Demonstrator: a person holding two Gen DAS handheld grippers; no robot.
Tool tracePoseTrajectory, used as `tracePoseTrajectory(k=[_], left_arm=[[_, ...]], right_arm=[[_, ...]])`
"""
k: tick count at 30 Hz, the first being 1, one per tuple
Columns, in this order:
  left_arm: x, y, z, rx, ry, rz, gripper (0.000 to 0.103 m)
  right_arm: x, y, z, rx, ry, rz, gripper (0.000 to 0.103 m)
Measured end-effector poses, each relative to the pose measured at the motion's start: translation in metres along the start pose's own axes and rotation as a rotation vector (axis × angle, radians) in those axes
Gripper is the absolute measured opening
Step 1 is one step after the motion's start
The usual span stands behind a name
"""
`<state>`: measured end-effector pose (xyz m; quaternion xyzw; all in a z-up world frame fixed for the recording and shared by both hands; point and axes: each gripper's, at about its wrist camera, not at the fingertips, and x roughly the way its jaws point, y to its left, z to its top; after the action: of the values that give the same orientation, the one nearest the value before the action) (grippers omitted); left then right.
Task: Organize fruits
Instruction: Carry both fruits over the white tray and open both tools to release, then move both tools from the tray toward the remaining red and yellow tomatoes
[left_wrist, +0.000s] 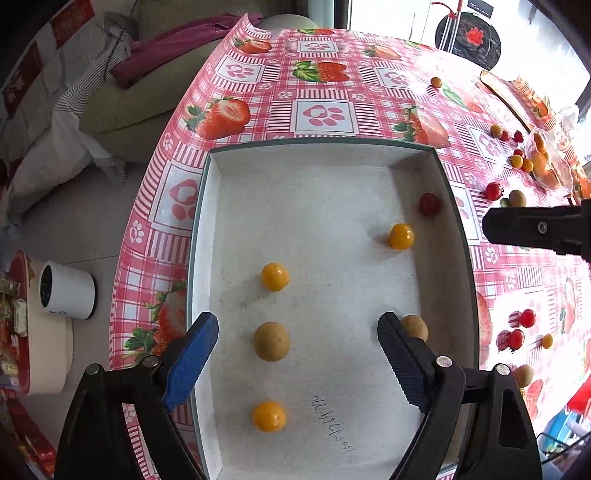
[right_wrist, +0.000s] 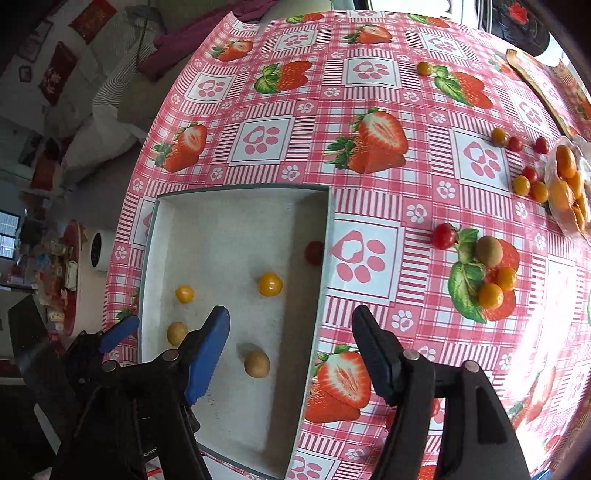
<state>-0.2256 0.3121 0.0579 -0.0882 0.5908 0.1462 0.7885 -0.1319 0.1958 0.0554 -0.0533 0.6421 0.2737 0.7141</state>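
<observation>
A shallow white box (left_wrist: 321, 141) sits on the strawberry-print tablecloth. Inside lie three yellow-orange tomatoes (left_wrist: 275, 276), two brown round fruits (left_wrist: 271, 340) and a red tomato (left_wrist: 429, 204). My left gripper (left_wrist: 298, 319) hangs open above the box floor, holding nothing; one brown fruit lies below between its fingers, the other (left_wrist: 415, 326) peeks from behind the right finger. My right gripper (right_wrist: 291, 312) is open and empty over the box's right wall (right_wrist: 325, 258). Loose fruits remain on the cloth: a red tomato (right_wrist: 443, 236), a greenish-brown fruit (right_wrist: 488, 251) and orange ones (right_wrist: 491, 295).
More small tomatoes (right_wrist: 499, 136) and a clear bag of orange fruit (right_wrist: 565, 184) lie at the table's far right. The table edge curves along the left; beyond it are a white cup (left_wrist: 68, 291) and a sofa (left_wrist: 147, 85).
</observation>
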Motion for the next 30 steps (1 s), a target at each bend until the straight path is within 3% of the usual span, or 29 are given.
tracePoseTrajectory(k=[16,22,30], left_arm=[[-0.02,-0.109,0.022,0.267,-0.034,-0.113,0.089],[-0.017,-0.151,0.018,0.351,-0.01,-0.162,0.089],[0.0,-0.197,0.006,0.495,0.04,-0.213,0.089]], right_arm=[[-0.033,-0.151,-0.086,0.302,0.031,-0.179,0.073],[-0.032,-0.175,-0.113,0.329,0.059,-0.217,0.073],[-0.026,-0.179,-0.13,0.282,0.064,-0.216,0.072]])
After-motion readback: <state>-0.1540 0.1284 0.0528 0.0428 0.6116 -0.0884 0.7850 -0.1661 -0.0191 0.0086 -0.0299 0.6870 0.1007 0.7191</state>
